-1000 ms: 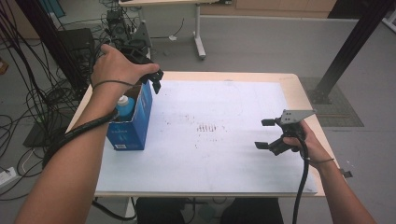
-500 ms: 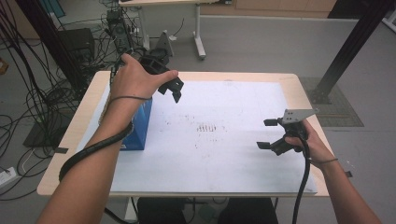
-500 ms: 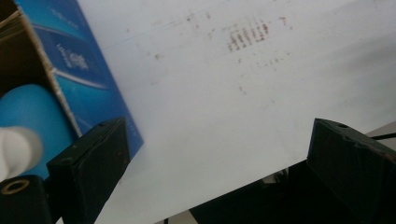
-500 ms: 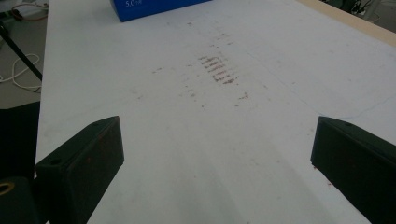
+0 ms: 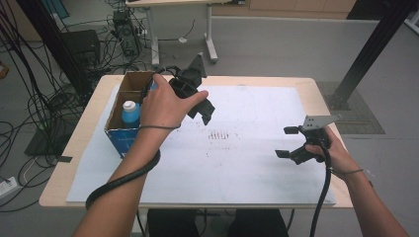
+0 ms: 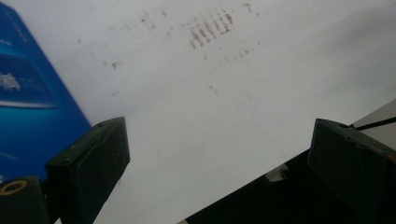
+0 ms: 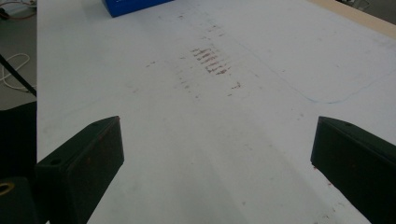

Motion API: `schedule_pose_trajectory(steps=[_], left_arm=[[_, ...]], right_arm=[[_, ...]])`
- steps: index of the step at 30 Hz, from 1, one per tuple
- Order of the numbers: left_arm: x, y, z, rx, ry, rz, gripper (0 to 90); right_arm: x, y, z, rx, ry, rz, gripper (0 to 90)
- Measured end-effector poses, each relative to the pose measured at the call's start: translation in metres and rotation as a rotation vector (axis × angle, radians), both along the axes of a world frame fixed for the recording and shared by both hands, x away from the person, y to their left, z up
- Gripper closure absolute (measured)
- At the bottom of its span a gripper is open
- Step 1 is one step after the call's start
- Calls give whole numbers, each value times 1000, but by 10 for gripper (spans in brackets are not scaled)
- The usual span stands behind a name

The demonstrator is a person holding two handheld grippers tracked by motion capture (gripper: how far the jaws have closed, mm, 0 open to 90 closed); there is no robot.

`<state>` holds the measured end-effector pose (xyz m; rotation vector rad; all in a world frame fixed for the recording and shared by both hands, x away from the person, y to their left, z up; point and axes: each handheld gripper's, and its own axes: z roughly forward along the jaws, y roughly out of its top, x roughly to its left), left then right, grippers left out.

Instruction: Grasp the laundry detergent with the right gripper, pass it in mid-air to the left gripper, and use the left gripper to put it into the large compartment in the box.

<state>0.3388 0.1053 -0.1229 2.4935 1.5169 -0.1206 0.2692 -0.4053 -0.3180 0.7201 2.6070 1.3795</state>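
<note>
Box [image 5: 129, 114] at table's left edge; left gripper [image 5: 203, 107] just beside

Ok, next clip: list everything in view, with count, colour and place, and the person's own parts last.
box: one, blue cardboard with open top, left side of table
bottle: one, blue with white cap, upright inside the box
sheet: one, white with reddish smudges in the middle, covering the table
table: one, light wood
second table: one, white legs, on the floor behind
cables: many, black, floor at left
left gripper: black, open with nothing between, right of the box
right gripper: black, open with nothing between, right side of the sheet
</note>
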Motion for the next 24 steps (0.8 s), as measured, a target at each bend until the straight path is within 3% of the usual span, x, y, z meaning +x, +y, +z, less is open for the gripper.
schedule_pose_trajectory(steps=[5,15,24], left_arm=[[-7,0,-14,-41,-3,-10,64],[-24,-18,-36,-15,-16,-30,61],[-30,-31,-61,0,-10,-32,60]], right_arm=[[0,1,6,-2,20,-30,25],[3,8,15,-34,51,-70,25],[7,6,22,-30,81,-115,25]])
